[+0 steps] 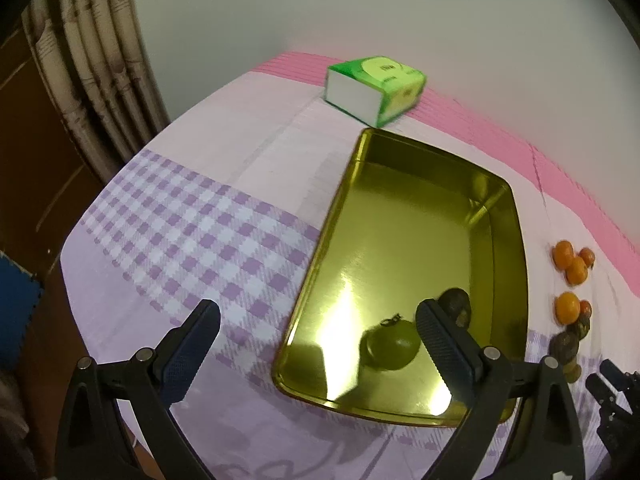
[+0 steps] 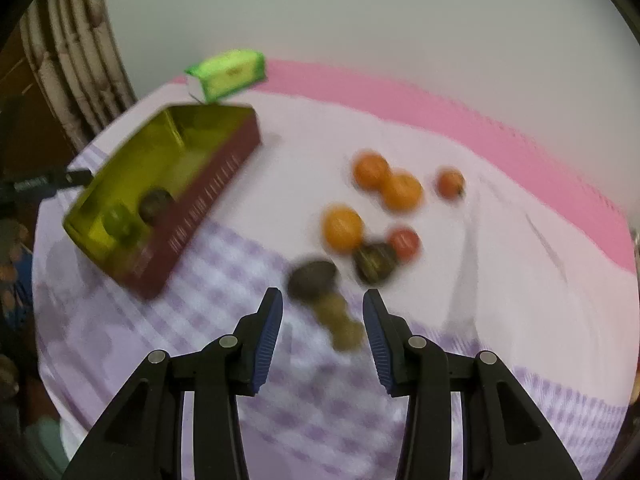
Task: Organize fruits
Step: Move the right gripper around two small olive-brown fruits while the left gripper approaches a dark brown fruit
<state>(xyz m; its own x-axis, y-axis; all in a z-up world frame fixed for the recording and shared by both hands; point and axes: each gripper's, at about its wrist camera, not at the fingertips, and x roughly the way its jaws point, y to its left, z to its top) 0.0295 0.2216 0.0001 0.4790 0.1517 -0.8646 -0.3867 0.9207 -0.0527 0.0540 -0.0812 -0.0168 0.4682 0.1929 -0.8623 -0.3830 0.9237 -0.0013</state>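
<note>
Lilac cloth (image 1: 224,152) covers our table, checked in purple and white near us and plain farther off, with a pink band along the far edge under a bare pale wall.

Through the left wrist camera, our left tongs (image 1: 318,334) stand wide apart at the bottom of the frame, nothing between the ribbed blue pads; one pad hangs over the cloth, the other over the tray's near end. Just beyond lies the tray (image 1: 504,248), a shiny gold rectangle with rounded corners and low walls. At its near end sit a round green fruit (image 1: 390,346) and, beside it, a dark fruit (image 1: 454,302) partly hidden behind the pad. A green and white tissue pack (image 1: 374,88) lies past the tray's far end. At lower right the other tongs' tip shows.

Through the right wrist camera, blurred, our right tongs (image 2: 322,334) stand moderately apart and grip nothing. Two dull brownish fruits (image 2: 340,320) lie on the cloth between and just past the pads; we cannot tell whether any pad touches them. Beyond them a dark oval fruit (image 2: 312,276) and another dark fruit (image 2: 374,262) lie close together, then three oranges (image 2: 342,226) and two small red fruits (image 2: 404,242) in a loose cluster at centre right. At upper left, the tray shows a dark red outer wall.
</note>
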